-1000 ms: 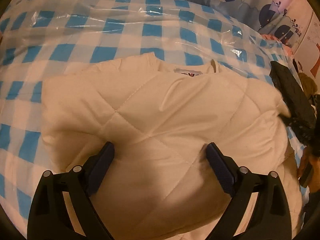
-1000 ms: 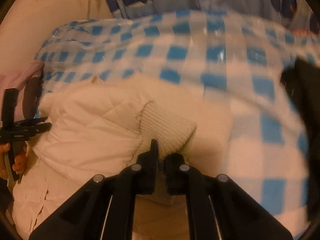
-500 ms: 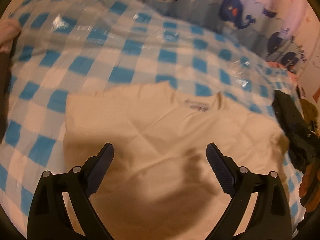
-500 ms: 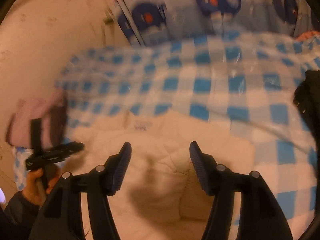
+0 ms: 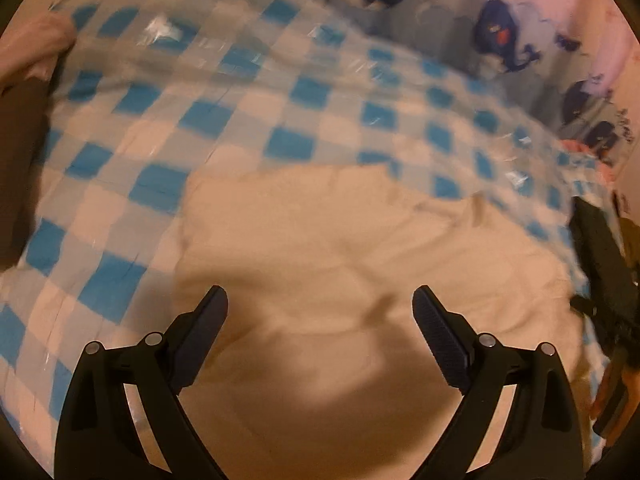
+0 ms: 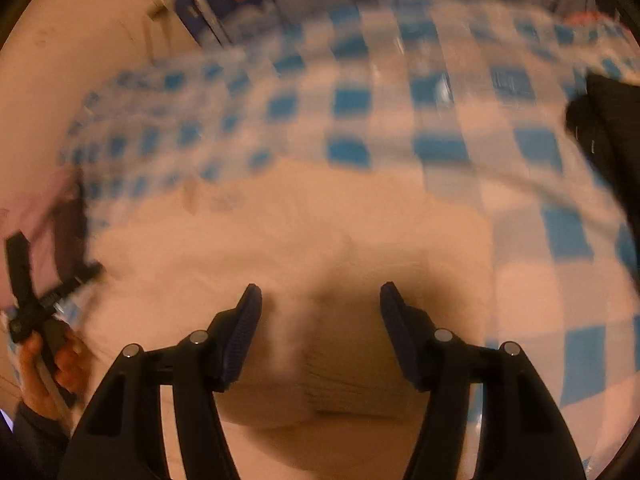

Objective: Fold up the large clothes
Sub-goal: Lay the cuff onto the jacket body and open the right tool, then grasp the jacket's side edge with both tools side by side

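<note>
A cream quilted jacket (image 5: 340,240) lies folded on a blue-and-white checked bed cover (image 5: 168,128). My left gripper (image 5: 320,294) hangs open above the jacket's near part, with nothing between its fingers. In the right wrist view the same jacket (image 6: 280,232) fills the middle, and its ribbed cuff (image 6: 344,384) lies flat just below my right gripper (image 6: 320,290). That gripper is open, and its pads are clear of the cuff. At the left edge of this view a hand holds the left gripper (image 6: 40,300). Both views are blurred by motion.
A black garment (image 6: 608,128) lies on the cover at the jacket's right and also shows at the right edge of the left wrist view (image 5: 600,264). Whale-print fabric (image 5: 500,40) runs along the far side. A pink cloth (image 5: 32,48) lies far left, by a bare wall (image 6: 60,60).
My right gripper opened and let go of the ribbed cuff, which now lies on the jacket. The left gripper, open throughout, swung sideways, so the jacket sits further right in its view.
</note>
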The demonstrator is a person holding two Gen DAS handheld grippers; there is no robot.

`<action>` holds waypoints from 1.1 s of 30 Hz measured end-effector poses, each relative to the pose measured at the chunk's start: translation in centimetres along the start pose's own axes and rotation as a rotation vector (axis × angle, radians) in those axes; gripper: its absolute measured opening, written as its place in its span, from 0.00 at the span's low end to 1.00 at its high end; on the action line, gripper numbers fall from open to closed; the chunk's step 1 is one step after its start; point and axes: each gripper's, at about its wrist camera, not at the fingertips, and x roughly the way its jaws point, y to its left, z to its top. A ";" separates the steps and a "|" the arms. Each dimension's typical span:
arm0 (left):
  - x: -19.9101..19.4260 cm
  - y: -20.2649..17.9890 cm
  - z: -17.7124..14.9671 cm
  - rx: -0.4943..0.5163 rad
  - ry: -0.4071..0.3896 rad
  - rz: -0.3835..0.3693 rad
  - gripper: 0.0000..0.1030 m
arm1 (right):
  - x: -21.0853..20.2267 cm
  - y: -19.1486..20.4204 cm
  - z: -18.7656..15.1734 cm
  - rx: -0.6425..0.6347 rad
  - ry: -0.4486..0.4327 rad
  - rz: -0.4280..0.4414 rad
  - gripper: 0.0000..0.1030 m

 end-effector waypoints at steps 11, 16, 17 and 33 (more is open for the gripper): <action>-4.3 2.0 -1.3 0.016 0.017 -0.032 0.87 | -7.8 -1.3 -3.7 0.003 -0.019 0.121 0.75; -11.7 4.8 -5.5 0.134 0.015 -0.038 0.87 | -13.7 -4.1 -11.0 -0.019 0.055 0.069 0.81; -13.4 5.8 -6.9 0.150 0.016 -0.034 0.87 | -14.4 -4.8 -12.3 -0.009 0.068 0.063 0.81; -22.0 22.2 -23.9 -0.176 0.190 -0.127 0.87 | -21.4 -9.4 -25.5 0.294 0.092 0.358 0.82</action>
